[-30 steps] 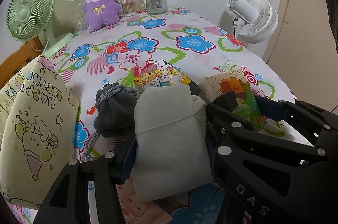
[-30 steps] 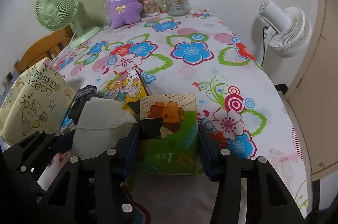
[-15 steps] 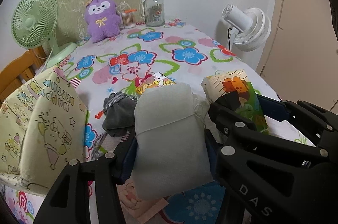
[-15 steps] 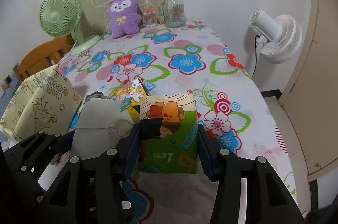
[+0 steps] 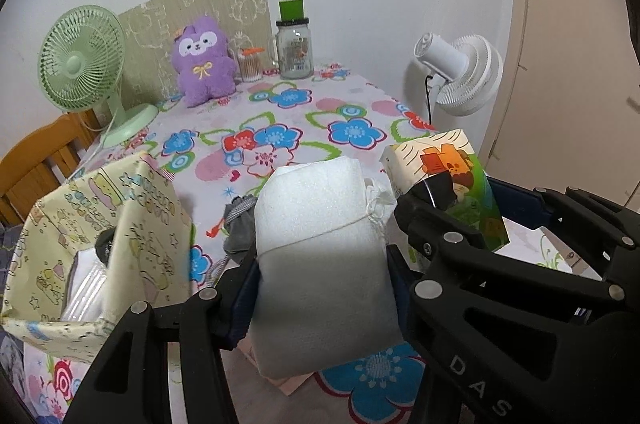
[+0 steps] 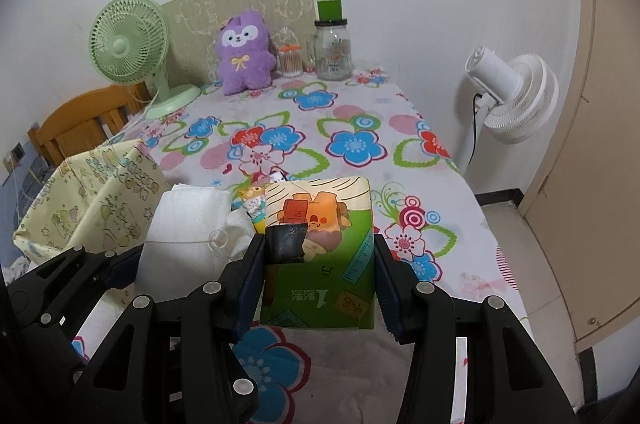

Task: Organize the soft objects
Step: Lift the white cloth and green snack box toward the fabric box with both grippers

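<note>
Softness governs everything here, beginning with the biggest item, the yellow cartoon-print bag [image 5: 108,224], which stands open on the floral tablecloth [image 5: 352,131] at the left, its thin walls slack and creased. It looks likely to fold or tip if anything brushes its rim, so things should probably go in from above.

Next in size, the white drawstring pouch [image 5: 324,264] is clamped across its middle by the left gripper [image 5: 324,288], held clear of the cloth just right of the bag. Its fabric bulges above and below the pads; it seems light and squashy, and a mid-body grip suits it better than the cord.

The green tissue pack [image 6: 320,256] is pinched at its sides by the right gripper [image 6: 318,288], also lifted, just beside the pouch. Its film wrap is probably slippery and it gives under pressure, so a firm squeeze across the narrow width seems wise.

Smallest, a grey pouch [image 5: 240,224] lies limp on the cloth behind the white one.
</note>
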The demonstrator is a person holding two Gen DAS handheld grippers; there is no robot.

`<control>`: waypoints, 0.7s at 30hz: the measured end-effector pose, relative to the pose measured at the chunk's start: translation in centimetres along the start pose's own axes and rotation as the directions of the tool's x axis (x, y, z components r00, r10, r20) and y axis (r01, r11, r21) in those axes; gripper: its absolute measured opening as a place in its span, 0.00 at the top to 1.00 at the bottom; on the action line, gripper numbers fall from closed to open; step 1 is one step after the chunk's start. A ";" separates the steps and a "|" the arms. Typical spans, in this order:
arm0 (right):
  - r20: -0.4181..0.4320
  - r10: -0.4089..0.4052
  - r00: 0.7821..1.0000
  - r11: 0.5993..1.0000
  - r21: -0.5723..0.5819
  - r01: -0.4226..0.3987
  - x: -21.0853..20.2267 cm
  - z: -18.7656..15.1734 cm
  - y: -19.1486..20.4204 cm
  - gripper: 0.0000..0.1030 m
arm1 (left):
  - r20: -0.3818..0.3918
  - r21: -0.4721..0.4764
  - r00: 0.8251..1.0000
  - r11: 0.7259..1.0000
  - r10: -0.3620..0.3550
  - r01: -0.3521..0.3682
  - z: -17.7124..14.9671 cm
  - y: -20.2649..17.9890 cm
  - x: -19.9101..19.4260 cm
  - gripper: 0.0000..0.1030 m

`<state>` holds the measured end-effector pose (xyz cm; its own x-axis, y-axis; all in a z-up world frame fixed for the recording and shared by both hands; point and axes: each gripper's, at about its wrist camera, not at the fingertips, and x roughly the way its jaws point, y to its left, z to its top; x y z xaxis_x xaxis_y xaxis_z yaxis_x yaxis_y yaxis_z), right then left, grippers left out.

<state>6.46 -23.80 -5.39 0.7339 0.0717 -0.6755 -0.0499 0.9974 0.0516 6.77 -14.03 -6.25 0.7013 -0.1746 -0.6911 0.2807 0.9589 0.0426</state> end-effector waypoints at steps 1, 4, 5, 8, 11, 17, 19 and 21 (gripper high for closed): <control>0.005 -0.002 1.000 1.000 -0.001 0.002 -0.3 0.0 0.1 0.48 | 0.006 0.001 1.000 1.000 -0.001 0.001 0.0 0.0 -0.3 0.42; 0.025 -0.008 1.000 1.000 -0.002 0.008 -1.3 0.2 0.5 0.48 | 0.023 0.006 1.000 1.000 -0.003 0.003 0.2 0.2 -1.3 0.42; 0.030 -0.009 1.000 1.000 -0.002 0.009 -1.6 0.2 0.6 0.48 | 0.030 0.008 1.000 1.000 -0.002 0.002 0.3 0.3 -1.7 0.42; 0.045 -0.015 0.999 1.000 -0.003 0.015 -2.4 0.4 1.0 0.48 | 0.043 0.010 0.999 1.000 -0.002 0.001 0.4 0.5 -2.4 0.42; 0.055 -0.022 0.998 1.000 -0.002 0.022 -3.2 0.6 1.4 0.48 | 0.052 0.011 0.999 1.000 0.003 -0.003 0.6 0.7 -3.2 0.42; 0.072 -0.017 0.997 1.000 0.004 0.017 -4.6 1.2 2.2 0.48 | 0.071 0.017 0.997 1.000 0.016 -0.018 1.1 1.4 -4.7 0.42; 0.078 -0.015 0.997 1.000 -0.001 0.015 -5.1 1.4 2.5 0.48 | 0.077 0.015 0.997 1.000 0.020 -0.022 1.3 1.7 -5.2 0.42; 0.084 -0.013 0.996 1.000 -0.005 0.014 -5.5 1.7 2.8 0.48 | 0.081 0.012 0.996 1.000 0.024 -0.025 1.5 2.0 -5.6 0.42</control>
<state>3.42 -21.39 -0.34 0.7890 0.0577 -0.6116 -0.0432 0.9983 0.0384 4.39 -11.51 -1.18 0.7584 -0.1690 -0.6295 0.2708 0.9602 0.0684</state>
